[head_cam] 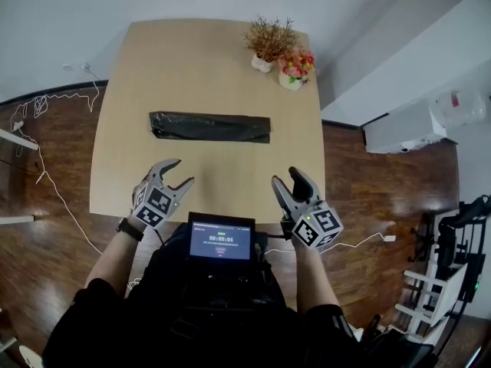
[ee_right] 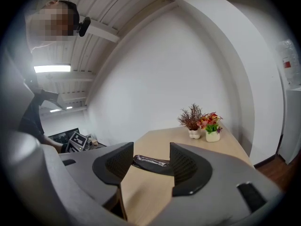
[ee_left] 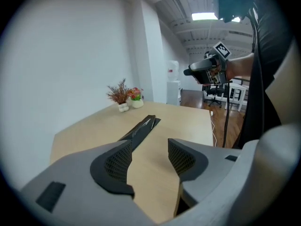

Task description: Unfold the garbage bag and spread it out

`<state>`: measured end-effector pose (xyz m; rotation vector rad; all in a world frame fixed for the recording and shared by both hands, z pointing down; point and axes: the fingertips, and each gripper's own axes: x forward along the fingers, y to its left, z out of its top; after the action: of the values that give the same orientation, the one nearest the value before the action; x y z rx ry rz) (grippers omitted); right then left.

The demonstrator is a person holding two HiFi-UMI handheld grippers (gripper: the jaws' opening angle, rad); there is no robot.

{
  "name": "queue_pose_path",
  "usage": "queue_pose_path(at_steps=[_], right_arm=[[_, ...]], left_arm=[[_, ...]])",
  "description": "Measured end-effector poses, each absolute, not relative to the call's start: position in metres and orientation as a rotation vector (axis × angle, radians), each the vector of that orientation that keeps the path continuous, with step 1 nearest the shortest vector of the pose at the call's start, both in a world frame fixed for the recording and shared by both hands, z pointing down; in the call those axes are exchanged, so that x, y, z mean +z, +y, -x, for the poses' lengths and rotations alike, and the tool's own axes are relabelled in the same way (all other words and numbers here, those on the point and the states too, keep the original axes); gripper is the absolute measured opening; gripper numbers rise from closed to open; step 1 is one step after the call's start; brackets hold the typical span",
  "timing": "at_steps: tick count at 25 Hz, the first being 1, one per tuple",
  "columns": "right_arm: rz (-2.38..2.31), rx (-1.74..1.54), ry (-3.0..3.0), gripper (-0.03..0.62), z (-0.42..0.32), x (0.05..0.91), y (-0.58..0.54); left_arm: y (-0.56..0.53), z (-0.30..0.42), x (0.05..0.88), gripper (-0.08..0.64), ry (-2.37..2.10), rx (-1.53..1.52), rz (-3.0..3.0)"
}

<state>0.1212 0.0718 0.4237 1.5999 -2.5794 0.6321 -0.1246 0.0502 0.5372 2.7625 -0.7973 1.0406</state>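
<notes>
A black garbage bag (head_cam: 209, 126) lies folded into a long flat strip across the middle of the light wooden table (head_cam: 192, 60). Both grippers hover over the table's near edge, well short of the bag. My left gripper (head_cam: 181, 172) is at the near left, open, with nothing between its fingers. In the left gripper view the bag (ee_left: 141, 127) stretches away beyond the open gripper (ee_left: 148, 157). My right gripper (head_cam: 285, 178) is at the near right, its jaws apart and empty. The right gripper view shows the bag (ee_right: 150, 163) lying ahead, past the gripper (ee_right: 150, 150).
Two small potted plants (head_cam: 281, 52) stand at the table's far right corner. A tablet screen (head_cam: 221, 238) sits at the person's chest. White cables (head_cam: 46, 167) trail over the wooden floor at the left. A white cabinet (head_cam: 406, 125) stands at the right.
</notes>
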Motion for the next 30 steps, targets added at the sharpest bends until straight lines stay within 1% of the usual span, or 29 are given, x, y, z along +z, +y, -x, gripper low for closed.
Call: queue_pose_path(at_steps=[8,16,20,25,30], right_arm=[[-1.66,0.648,-2.514,0.252,-0.113,0.431,-0.003],[-1.585,0.718,-2.492,0.252,-0.116,0.467,-0.037],[-1.49,0.733,-2.468,0.245,-0.119,0.494,-0.051],[-1.356,0.762,-2.422,0.245,-0.125,0.54,-0.071],[-1.284,0.805,-2.412,0.245,-0.123,0.568,-0.076]], left_arm=[[-0.038,0.122,0.572,0.235,-0.648,1.195,-2.828],[-0.079,0.1,0.606,0.215,-0.578,1.267,-2.794],[-0.081,0.089,0.636,0.193,-0.47,1.376,-2.741],[-0.091,0.068,0.678,0.155,-0.259,1.622,-2.721],[-0.088,0.058,0.708,0.155,-0.055,1.797,-2.716]])
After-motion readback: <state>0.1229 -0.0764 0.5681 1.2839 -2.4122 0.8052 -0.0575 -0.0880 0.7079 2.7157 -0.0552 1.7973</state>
